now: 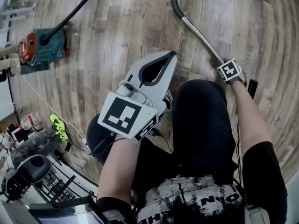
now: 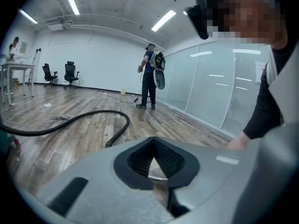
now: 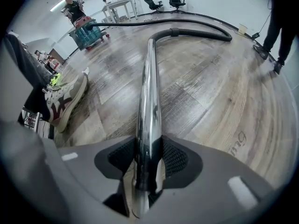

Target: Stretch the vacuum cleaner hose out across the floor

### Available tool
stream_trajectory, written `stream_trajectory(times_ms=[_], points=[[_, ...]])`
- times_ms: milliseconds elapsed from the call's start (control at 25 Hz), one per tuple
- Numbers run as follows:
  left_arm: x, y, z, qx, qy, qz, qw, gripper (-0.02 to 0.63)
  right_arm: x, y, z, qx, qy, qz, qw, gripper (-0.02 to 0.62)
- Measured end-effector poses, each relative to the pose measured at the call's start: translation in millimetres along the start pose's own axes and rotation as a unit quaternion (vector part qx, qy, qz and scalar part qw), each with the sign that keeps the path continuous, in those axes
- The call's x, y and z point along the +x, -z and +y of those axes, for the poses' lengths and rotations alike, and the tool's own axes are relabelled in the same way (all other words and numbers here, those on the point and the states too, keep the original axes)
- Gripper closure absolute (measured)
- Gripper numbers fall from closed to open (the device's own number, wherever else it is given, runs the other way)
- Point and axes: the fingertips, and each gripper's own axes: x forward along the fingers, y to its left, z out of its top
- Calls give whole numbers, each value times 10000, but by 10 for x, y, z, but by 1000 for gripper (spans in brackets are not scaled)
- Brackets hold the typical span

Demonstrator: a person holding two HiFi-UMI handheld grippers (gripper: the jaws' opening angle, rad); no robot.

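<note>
The vacuum cleaner [image 1: 42, 45], red and teal, stands on the wooden floor at the far left. Its black hose [image 1: 74, 10] runs off the top edge and comes back at the upper right, where it joins a shiny metal tube [image 1: 201, 36]. My right gripper [image 1: 229, 71] points steeply down, shut on that tube's near end. In the right gripper view the tube [image 3: 148, 92] lies between the pads of the right gripper [image 3: 145, 167], and the hose [image 3: 196, 31] curves back to the vacuum [image 3: 88, 31]. My left gripper [image 1: 172, 55] hangs shut and empty above the floor, its jaws [image 2: 156, 171] meeting with nothing between them.
A person [image 2: 150, 76] stands far off by a glass wall. Office chairs [image 2: 70, 73] and a table [image 2: 14, 69] line the back. My shoe [image 3: 65, 101] rests left of the tube. Cluttered equipment [image 1: 28, 167] and a white cable [image 1: 46, 104] lie at the left.
</note>
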Motion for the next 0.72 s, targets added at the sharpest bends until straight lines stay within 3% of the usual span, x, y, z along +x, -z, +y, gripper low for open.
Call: stream_trajectory(times_ms=[80,200,280,360,520,720], points=[[223,184,120,-175,-62,167,9997,606,-173,-33,-35,-36,3,-58,10000,417],[693,535,264,-797,43,511,9955,603,-444,-90,-131,-121,100,-2,9999,417],[1051,847,291,-1341,185,803,9875,522,-620,-97,-194,-145,179,109,9997,417],[1376,1221,261,-1908,333,1137,9745,468,-782,-86,-252,-145,287,177,9993,417],[1853,1812,165,-2862,585,1588,9431,425,-1062,-303,-264,-219,324,60,9992,419],[2415,2050,12,-4187,788,1399,8938,411,-1397,-322,-326,-237,498,62,9985,419]])
